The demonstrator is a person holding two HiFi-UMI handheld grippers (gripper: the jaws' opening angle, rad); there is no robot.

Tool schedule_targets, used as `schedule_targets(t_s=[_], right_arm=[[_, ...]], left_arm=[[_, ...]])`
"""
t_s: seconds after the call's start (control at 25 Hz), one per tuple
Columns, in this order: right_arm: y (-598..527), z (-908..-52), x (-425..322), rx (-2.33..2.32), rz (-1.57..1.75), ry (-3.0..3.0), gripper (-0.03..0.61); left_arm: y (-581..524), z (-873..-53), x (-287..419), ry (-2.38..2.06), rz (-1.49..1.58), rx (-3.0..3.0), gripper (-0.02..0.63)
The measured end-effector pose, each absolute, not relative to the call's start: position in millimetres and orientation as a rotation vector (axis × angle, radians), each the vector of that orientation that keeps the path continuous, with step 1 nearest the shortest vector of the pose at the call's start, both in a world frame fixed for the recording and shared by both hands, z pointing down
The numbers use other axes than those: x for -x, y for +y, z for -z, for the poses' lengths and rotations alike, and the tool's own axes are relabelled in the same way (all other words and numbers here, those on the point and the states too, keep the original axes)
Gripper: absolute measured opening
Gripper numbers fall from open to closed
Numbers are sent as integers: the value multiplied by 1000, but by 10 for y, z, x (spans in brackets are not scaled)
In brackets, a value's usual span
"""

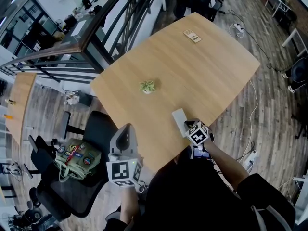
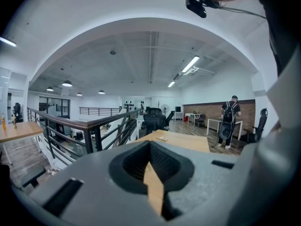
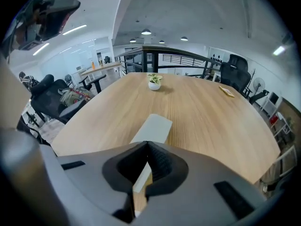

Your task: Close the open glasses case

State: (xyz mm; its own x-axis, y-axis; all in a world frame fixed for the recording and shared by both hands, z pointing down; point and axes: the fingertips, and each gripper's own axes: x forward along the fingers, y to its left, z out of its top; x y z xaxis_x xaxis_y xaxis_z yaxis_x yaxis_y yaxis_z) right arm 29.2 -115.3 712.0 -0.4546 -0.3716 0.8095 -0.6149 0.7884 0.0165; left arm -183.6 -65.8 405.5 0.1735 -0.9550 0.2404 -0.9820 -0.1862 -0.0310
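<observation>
**Clenched gripper poised over the glasses case at the table's near edge**

The glasses case (image 3: 153, 127) is seen lying flat on the table (image 1: 202, 71), close to the near edge and just in front of the right gripper (image 3: 147, 146). It looks low and slab-like, so the lid is judged to be down or nearly so. Whether it has latched cannot be told. For the step to be done well, the lid should be pressed straight down along its free long edge. The force should be kept over the case's middle, so that the case is neither tipped nor slid towards the table's edge. The press should be held until the two halves sit flush all round.

The right gripper is clenched, its tips met with nothing clamped between them. It is pointed steeply down at the case's near end, and contact with the case cannot be confirmed. The left gripper (image 2: 150, 149) is likewise closed and empty, held off the table's corner and well apart from the case.
</observation>
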Motion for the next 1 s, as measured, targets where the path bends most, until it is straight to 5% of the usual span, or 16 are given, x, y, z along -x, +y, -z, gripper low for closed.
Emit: schedule_targets(t_s=[1.0], right_arm=[[-1159, -7384, -308, -628, -293, -1971, 14]], left_arm=[[-562, -4019, 1799, -1916, -312, -2311, 0]])
